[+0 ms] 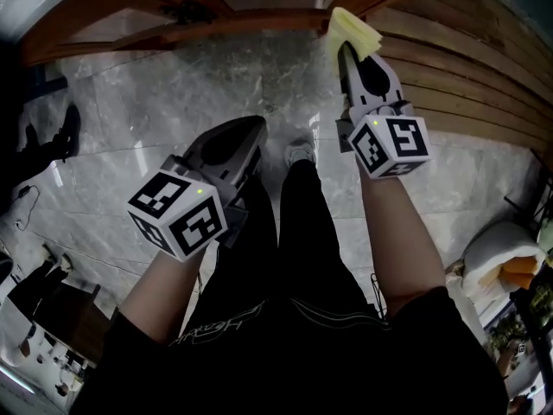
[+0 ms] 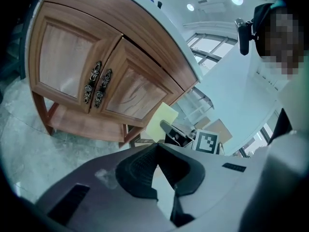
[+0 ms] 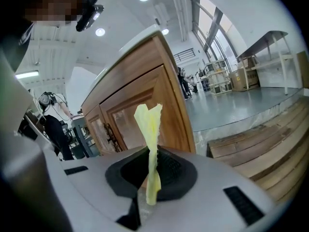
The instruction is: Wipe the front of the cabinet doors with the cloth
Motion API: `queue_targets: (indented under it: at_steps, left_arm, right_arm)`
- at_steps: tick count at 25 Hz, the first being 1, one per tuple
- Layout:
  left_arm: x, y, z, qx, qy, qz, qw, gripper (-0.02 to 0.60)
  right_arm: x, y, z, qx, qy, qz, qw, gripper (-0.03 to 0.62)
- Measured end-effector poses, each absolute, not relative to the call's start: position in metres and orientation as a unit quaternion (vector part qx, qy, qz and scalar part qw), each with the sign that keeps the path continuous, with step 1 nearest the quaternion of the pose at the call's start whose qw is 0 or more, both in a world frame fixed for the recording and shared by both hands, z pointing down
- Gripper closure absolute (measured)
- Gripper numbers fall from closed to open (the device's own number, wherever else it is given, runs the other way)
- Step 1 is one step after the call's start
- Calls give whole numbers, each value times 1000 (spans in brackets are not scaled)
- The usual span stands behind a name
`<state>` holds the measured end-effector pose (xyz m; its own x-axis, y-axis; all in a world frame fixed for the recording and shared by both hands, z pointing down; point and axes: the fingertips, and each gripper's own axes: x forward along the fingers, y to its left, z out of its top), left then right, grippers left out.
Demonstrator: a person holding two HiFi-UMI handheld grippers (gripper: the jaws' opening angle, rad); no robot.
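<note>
Marble floor (image 1: 173, 85); right gripper (image 1: 345, 50) pinches cloth (image 1: 354, 31); left gripper (image 1: 256, 128) jaws together.

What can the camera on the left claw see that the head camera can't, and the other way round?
Only the left gripper view: the cabinet doors squarely from the front, and the low shelf beneath them.

Only the head view: the person's legs, a shoe and the wooden planks to the right.

Both: the yellow cloth pinched in the right claw, held up near the wooden cabinet.
</note>
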<state>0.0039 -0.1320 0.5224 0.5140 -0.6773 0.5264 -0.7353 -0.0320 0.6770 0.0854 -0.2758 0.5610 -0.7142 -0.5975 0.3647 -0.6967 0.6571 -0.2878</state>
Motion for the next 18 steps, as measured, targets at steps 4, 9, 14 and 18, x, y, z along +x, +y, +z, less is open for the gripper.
queue_targets:
  at_steps: [4,9,14,18]
  left_arm:
    - [-18,-120,524,711,-501,23,493,575]
    - [-44,-104,528,699,-514,13,497,575]
    - [-71,-90,536,685,-528,7,502,575]
    - [-91,-80,538,675,-539,4,504,575]
  right_arm:
    - [50,-258,563,327,-914,205,123,553]
    - [11,-241,569,286,-926,206,132,553]
    - [-28,-224,582,248,-936,206,144,553]
    - [-53,-214,594,230,-939,205,156,553]
